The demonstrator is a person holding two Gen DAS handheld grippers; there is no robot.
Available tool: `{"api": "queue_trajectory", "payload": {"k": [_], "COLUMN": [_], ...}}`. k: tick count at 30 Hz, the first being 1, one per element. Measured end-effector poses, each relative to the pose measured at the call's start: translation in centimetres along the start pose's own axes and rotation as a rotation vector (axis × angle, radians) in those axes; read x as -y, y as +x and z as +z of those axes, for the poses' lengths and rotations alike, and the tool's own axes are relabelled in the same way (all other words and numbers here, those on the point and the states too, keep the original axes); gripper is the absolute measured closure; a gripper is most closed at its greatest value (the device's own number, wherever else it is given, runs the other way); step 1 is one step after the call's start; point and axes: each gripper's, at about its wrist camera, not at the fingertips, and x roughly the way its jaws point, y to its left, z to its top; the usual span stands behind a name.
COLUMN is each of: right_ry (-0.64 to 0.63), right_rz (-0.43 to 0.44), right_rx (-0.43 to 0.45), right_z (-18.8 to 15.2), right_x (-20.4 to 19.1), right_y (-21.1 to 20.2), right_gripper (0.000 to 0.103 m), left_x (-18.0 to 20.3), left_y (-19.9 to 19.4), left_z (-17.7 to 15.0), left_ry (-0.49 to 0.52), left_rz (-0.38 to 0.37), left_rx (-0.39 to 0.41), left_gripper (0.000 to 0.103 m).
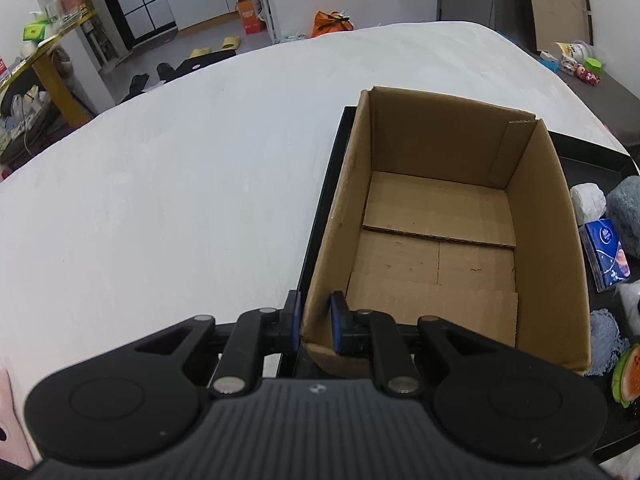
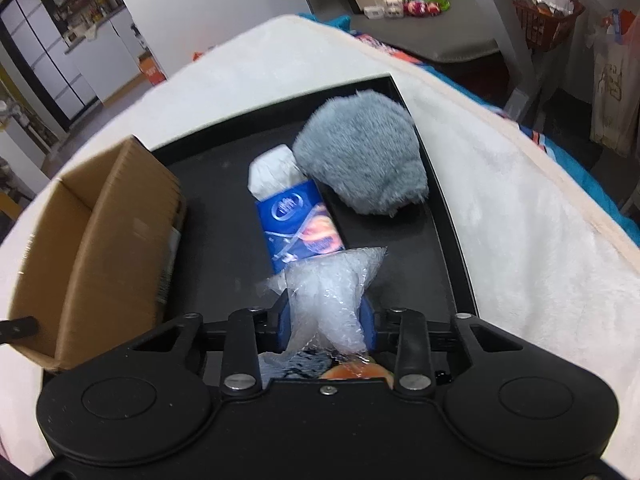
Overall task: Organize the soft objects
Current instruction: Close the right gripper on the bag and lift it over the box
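An empty cardboard box (image 1: 436, 240) stands on a black tray (image 1: 320, 216) on a white blanket. My left gripper (image 1: 316, 320) is shut on the box's near left wall, one finger outside and one inside. In the right wrist view my right gripper (image 2: 326, 316) is shut on a clear bubble-wrap bag (image 2: 332, 292) and holds it above the tray (image 2: 224, 236). Beyond it lie a blue tissue pack (image 2: 298, 224), a white crumpled bundle (image 2: 272, 172) and a grey fluffy cloth (image 2: 360, 160). The box (image 2: 100, 240) is at the left.
In the left wrist view, right of the box, lie the tissue pack (image 1: 606, 256), the white bundle (image 1: 588, 202), the grey cloth (image 1: 626, 208), a blue knitted cloth (image 1: 604, 340) and a watermelon-slice toy (image 1: 630, 372). A side table with small items (image 2: 416, 4) stands behind the bed.
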Motion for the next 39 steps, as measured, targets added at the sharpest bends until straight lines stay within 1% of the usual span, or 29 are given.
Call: {"api": "queue_trajectory", "payload": {"k": [3, 8, 17, 21, 27, 33, 39], "right_ry": [-0.007, -0.053, -0.092, -0.111, -0.14, -0.171, -0.204], "right_rz": [0.008, 0.017, 0.03, 0.042, 0.06, 0.091, 0.127], "right_rx": [0.018, 0.029, 0.078, 0.102, 0.127, 0.14, 0.138], "right_z": [0.1, 0.3, 0.9, 1.5, 2.4, 2.7, 2.6], "right_x": [-0.5, -2.1, -5.8, -7.7, -10.7, -13.8, -16.5], "right_y": [-1.1, -2.0, -3.8, -4.4, -5.0, -5.1, -4.4], "right_gripper": [0.071, 0.072, 0.072, 0.072, 0.072, 0.072, 0.071], "left_x": [-0.4, -0.2, -0.4, -0.8, -1.2, -1.6, -2.4], "left_y": [0.0, -0.1, 0.0, 0.7, 1.0, 0.6, 0.5], "left_z": [0.0, -0.4, -0.5, -0.3, -0.4, -0.6, -1.0], "left_ry": [-0.005, 0.026, 0.048, 0.023, 0.024, 0.022, 0.003], "left_rz": [-0.015, -0.01, -0.02, -0.045, -0.075, -0.114, -0.157], "left_rx": [0.005, 0.029, 0.048, 0.04, 0.031, 0.015, -0.016], "left_gripper": [0.089, 0.089, 0.089, 0.089, 0.088, 0.093, 0.094]}}
